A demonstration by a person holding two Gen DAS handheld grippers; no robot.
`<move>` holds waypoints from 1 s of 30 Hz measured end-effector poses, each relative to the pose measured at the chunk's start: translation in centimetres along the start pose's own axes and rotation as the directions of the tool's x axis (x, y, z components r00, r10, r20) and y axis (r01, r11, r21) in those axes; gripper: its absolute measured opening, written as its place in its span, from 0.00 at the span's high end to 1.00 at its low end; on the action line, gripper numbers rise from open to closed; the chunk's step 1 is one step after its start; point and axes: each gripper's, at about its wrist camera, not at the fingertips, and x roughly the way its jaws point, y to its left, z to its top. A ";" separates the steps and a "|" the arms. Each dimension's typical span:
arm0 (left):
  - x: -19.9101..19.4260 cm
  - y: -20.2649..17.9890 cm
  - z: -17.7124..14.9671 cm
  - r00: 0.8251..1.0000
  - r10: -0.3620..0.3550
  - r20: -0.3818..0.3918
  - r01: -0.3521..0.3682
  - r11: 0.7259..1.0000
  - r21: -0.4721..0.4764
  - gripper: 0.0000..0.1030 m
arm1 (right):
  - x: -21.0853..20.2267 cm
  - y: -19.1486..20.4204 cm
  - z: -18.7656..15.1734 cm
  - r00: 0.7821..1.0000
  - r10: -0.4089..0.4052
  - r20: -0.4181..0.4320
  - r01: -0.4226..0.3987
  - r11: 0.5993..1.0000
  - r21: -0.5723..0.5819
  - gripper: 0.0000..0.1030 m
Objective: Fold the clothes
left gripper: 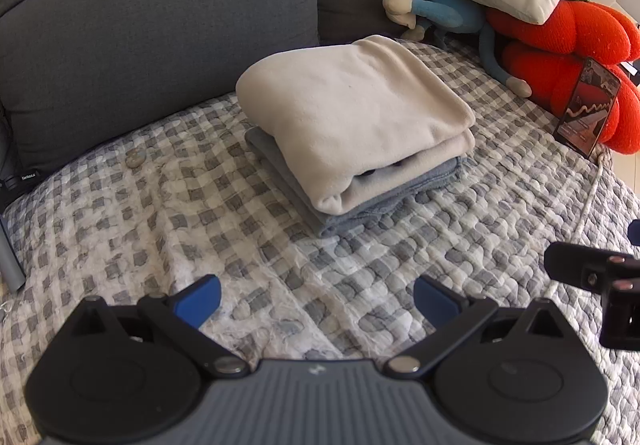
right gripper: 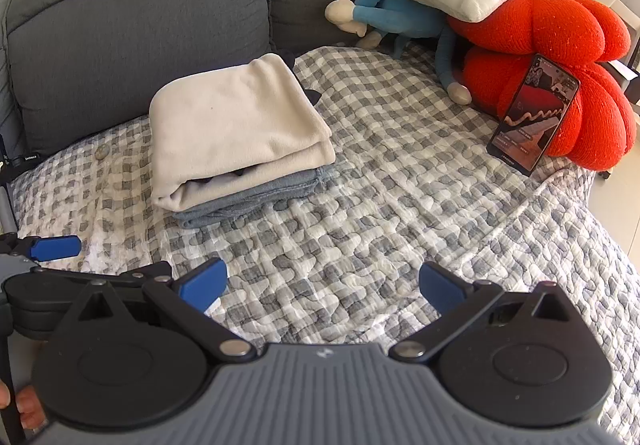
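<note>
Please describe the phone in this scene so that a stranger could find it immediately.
Look at the grey sofa covered by a checkered quilt, then at its right end, where a big red cushion sits. The phone leans upright against that cushion. It is the only flat, dark, lit screen among soft things.

A sofa seat covered by a grey and white checked quilt (left gripper: 360, 265) carries everything. Near the grey back cushion (left gripper: 140, 25) lies a stack of 2 folded pieces: a blue-grey towel (left gripper: 348, 213) flat on the quilt, with a cream blanket (left gripper: 352, 113) on top of it. At the right end, a red pumpkin-shaped cushion (right gripper: 560, 45) and a blue plush toy (right gripper: 400, 17) rest on the quilt, and a phone (right gripper: 532, 117) stands tilted against the red cushion.
</note>
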 end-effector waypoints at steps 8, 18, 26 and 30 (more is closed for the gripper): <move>0.0 0.0 0.0 1.000 0.003 0.001 -0.003 1.000 0.001 0.01 | 0.0 0.0 0.0 1.000 0.001 0.000 -0.001 1.000 0.000 0.00; 0.0 -0.1 -0.1 1.000 0.006 0.001 -0.006 1.000 0.001 0.01 | 0.0 0.1 -0.1 1.000 0.004 -0.002 -0.004 1.000 -0.006 0.00; -0.8 -0.4 -0.1 1.000 0.009 0.000 -0.009 1.000 0.006 0.01 | -0.8 0.1 -0.1 0.999 0.046 -0.010 -0.046 0.999 0.005 0.00; -2.2 -0.7 -0.4 1.000 0.022 0.007 -0.022 1.000 -0.012 0.01 | -2.8 0.4 0.3 0.998 0.053 -0.013 -0.054 0.997 -0.052 0.00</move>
